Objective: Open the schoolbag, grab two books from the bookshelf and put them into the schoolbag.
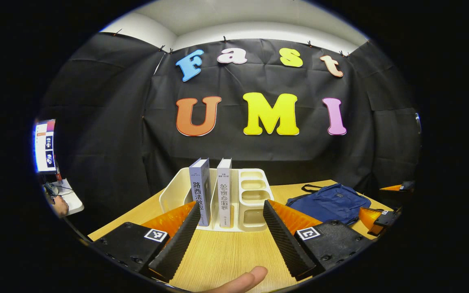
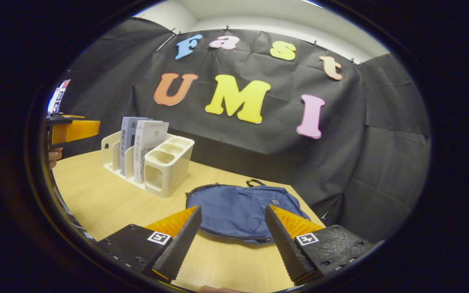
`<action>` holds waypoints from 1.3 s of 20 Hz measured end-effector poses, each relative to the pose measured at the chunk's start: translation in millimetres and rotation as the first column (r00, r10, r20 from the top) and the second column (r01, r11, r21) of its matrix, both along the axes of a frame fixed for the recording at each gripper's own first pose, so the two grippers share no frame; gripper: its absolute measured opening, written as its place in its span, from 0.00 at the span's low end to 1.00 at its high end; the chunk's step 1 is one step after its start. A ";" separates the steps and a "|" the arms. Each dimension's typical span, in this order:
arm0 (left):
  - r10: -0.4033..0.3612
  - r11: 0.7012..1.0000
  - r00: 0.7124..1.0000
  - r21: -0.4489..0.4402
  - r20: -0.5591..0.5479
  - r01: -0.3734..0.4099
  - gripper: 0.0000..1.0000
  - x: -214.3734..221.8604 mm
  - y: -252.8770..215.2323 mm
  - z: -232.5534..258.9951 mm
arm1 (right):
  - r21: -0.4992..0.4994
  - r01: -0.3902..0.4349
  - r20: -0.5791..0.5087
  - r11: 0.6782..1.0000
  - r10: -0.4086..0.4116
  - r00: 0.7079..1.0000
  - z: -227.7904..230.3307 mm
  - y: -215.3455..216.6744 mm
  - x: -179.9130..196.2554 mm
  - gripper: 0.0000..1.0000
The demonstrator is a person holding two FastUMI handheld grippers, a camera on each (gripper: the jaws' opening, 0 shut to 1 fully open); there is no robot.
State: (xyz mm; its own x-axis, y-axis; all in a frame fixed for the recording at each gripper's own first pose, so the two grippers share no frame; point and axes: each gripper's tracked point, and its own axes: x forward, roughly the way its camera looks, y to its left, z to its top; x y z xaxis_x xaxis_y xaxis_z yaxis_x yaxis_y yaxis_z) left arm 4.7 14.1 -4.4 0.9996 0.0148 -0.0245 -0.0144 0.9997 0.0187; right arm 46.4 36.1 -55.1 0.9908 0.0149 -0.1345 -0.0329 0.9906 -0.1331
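Two books, a grey-blue one (image 1: 200,191) and a pale one (image 1: 224,191), stand upright in a white desktop bookshelf (image 1: 255,203) on the wooden table (image 1: 226,252). My left gripper (image 1: 230,228) hovers open just in front of the shelf, apart from it. A blue schoolbag (image 1: 329,202) lies flat to the shelf's right. In the right gripper view the schoolbag (image 2: 238,211) lies flat and appears closed, with my right gripper (image 2: 231,234) open right before its near edge. The books (image 2: 136,148) and bookshelf (image 2: 169,171) stand at the left there. The left gripper (image 2: 71,130) shows at the far left.
Black cloth walls close off the back and both sides of the table. A monitor (image 1: 45,144) and a small white desk (image 1: 65,197) sit beyond the table's left edge. A fingertip (image 1: 244,280) shows at the bottom of the left gripper view.
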 end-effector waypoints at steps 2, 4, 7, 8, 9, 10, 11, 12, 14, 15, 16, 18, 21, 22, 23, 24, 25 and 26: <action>-0.001 1.000 1.000 0.000 -0.006 0.001 0.99 0.9 -2.4 -1.0 | -0.044 -0.022 -0.018 0.999 0.021 1.000 -6.7 15.4 14.1 0.95; -0.010 1.000 1.000 0.007 -0.009 0.011 0.99 1.9 -5.0 -2.6 | -0.106 -0.036 -0.048 0.994 0.031 0.998 -18.6 27.6 28.1 0.95; -0.012 1.000 1.000 0.018 -0.005 0.012 0.99 1.2 -5.3 -1.0 | -0.198 -0.069 -0.121 0.978 0.046 0.992 -49.7 52.4 51.2 0.95; -0.009 1.000 1.000 0.018 -0.001 0.009 0.99 1.0 -1.2 -1.1 | -0.234 -0.070 -0.134 0.970 0.039 0.990 -57.3 56.2 58.4 0.96; -0.004 1.000 1.000 0.018 0.002 0.004 0.99 1.7 1.9 -0.2 | -0.253 -0.060 -0.117 0.966 0.031 0.993 -60.1 59.7 67.5 0.99; 0.003 1.000 1.000 0.020 0.006 -0.003 0.99 0.3 5.6 1.6 | -0.286 -0.056 -0.130 0.957 0.020 0.991 -67.5 63.5 74.5 0.95; 0.010 1.000 1.000 0.020 0.009 -0.010 0.99 0.8 8.2 3.0 | -0.333 -0.071 -0.163 0.940 0.017 0.987 -78.9 67.1 81.9 0.98; 0.017 1.000 1.000 0.018 0.011 -0.017 0.99 3.5 11.4 3.5 | -0.380 -0.076 -0.179 0.922 0.007 0.984 -86.4 69.5 87.5 0.90; 0.026 1.000 1.000 0.010 0.004 -0.026 0.99 4.8 16.7 1.8 | -0.452 -0.100 -0.205 0.886 0.007 0.979 -99.5 76.5 93.9 0.95; 0.025 1.000 1.000 0.009 0.000 -0.025 0.99 5.2 17.4 0.3 | -0.485 -0.102 -0.214 0.868 -0.004 0.977 -103.7 77.9 96.9 0.95; 0.024 1.000 1.000 0.007 -0.002 -0.024 0.99 4.4 17.0 0.0 | -0.524 -0.092 -0.205 0.847 -0.021 0.979 -107.6 77.0 101.4 0.95; 0.029 1.000 1.000 0.001 -0.003 -0.029 0.99 6.4 20.4 -0.7 | -0.594 -0.058 -0.190 0.803 -0.070 0.979 -111.5 68.5 114.8 0.99; 0.047 0.999 0.999 -0.002 -0.011 -0.047 0.99 5.2 26.6 -0.8 | -0.662 -0.042 -0.158 0.748 -0.084 0.984 -112.0 70.2 135.5 0.93; 0.064 0.998 0.998 -0.005 -0.008 -0.064 0.99 3.4 29.7 1.8 | -0.693 -0.029 -0.146 0.720 -0.101 0.984 -110.0 68.9 140.0 0.93; 0.070 0.998 0.998 -0.006 0.007 -0.070 0.99 1.2 30.7 5.5 | -0.711 -0.012 -0.130 0.703 -0.116 0.985 -105.3 66.4 142.1 0.93; 0.066 0.998 0.998 -0.003 0.019 -0.066 0.99 -2.0 28.5 8.7 | -0.712 0.004 -0.115 0.702 -0.122 0.986 -99.5 64.1 145.9 0.93; 0.059 0.998 0.998 -0.002 0.025 -0.059 0.99 -2.2 26.8 10.8 | -0.700 0.021 -0.104 0.714 -0.131 0.986 -93.3 62.1 146.8 0.92; 0.055 0.998 0.998 -0.007 0.029 -0.055 0.99 -2.4 26.4 12.1 | -0.681 0.031 -0.097 0.731 -0.132 0.986 -88.2 62.2 147.3 0.91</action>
